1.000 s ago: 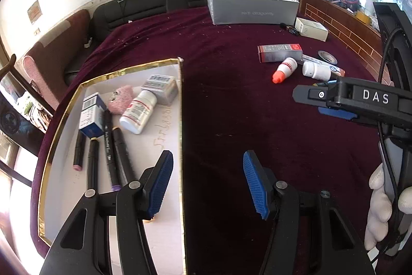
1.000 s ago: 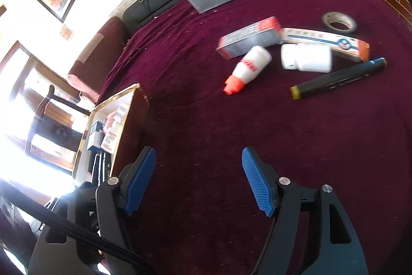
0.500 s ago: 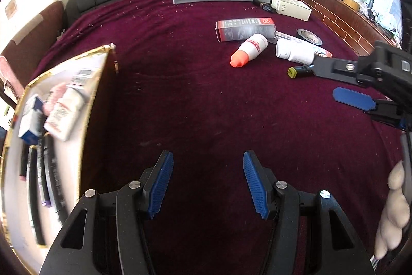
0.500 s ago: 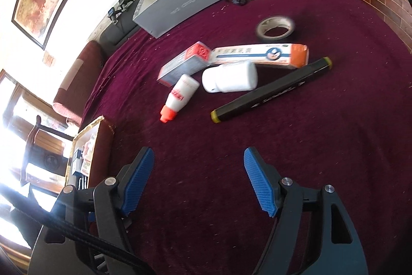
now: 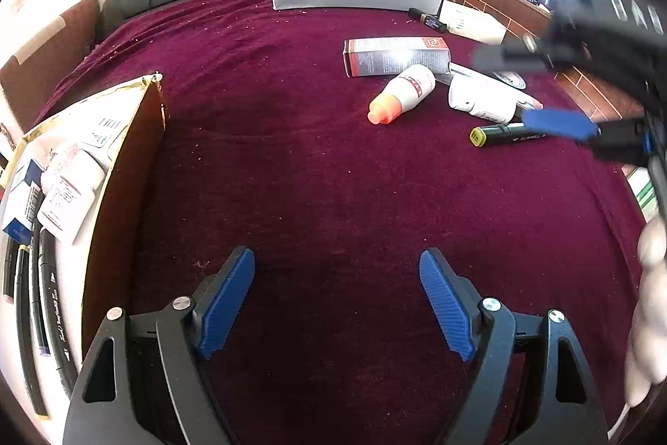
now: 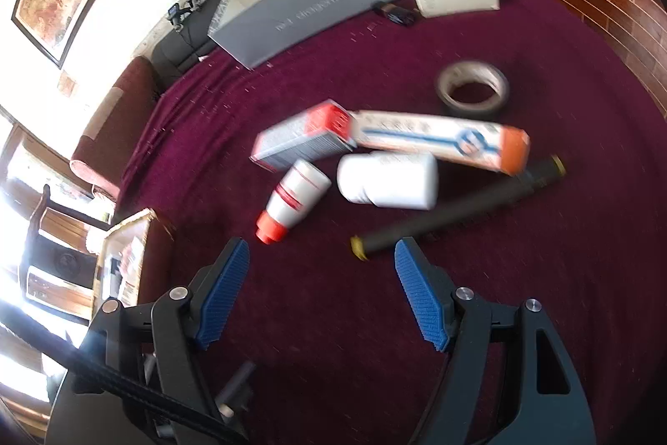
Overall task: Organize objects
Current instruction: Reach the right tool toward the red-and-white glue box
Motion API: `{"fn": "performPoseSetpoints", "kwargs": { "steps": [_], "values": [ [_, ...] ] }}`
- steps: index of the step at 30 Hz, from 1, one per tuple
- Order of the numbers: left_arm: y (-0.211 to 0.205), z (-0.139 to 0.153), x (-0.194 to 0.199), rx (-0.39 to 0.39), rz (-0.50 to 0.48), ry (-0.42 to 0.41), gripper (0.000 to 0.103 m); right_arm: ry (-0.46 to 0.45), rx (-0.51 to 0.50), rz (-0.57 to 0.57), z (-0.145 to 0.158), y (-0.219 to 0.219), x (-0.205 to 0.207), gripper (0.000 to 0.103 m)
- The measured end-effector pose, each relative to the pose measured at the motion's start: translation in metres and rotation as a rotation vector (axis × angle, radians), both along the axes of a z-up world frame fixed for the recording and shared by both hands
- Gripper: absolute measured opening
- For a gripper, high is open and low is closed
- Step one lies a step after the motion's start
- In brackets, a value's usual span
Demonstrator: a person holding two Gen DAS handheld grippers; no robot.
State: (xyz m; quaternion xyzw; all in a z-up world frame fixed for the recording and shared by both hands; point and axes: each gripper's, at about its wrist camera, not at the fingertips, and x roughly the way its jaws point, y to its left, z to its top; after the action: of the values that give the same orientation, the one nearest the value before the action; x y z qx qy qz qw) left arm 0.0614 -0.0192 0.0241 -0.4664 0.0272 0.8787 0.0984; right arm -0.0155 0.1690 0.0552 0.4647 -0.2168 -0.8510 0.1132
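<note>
left gripper (image 5: 337,299): opening, nothing between jaws | gold-edged box (image 5: 125,169): left | orange-capped bottle (image 5: 402,93): ahead on maroon cloth (image 5: 312,174)

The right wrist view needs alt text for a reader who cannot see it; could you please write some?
An open, empty hand-held gripper hovers over a maroon cloth, just short of a black marker. Beyond lie a white bottle, an orange-capped bottle, two cartons and a tape roll.

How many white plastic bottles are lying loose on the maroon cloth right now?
2: a white bottle with an orange cap beside the grey-and-red carton, and a plain white bottle against the long orange-ended box. More lie inside the tray.
</note>
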Motion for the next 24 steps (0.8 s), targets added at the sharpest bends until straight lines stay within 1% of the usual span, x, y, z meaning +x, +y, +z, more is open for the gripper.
{"fn": "performPoseSetpoints", "kwargs": {
  "steps": [2, 7, 14, 24],
  "values": [
    [0.003, -0.001, -0.001, -0.008, -0.013, -0.005, 0.084, 0.019, 0.006, 0.004, 0.007, -0.007, -0.004, 0.072],
    [0.006, -0.002, -0.002, -0.009, -0.023, -0.011, 0.089, 0.022, 0.021, 0.030, 0.008, -0.023, -0.008, 0.072],
    [0.006, -0.002, -0.002, 0.007, -0.030, -0.014, 0.092, -0.013, 0.022, 0.037, -0.002, -0.030, -0.010, 0.072],
    [0.006, -0.001, 0.002, 0.014, -0.035, -0.016, 0.094, -0.016, 0.043, 0.058, 0.000, -0.041, -0.013, 0.072]
  ]
}}
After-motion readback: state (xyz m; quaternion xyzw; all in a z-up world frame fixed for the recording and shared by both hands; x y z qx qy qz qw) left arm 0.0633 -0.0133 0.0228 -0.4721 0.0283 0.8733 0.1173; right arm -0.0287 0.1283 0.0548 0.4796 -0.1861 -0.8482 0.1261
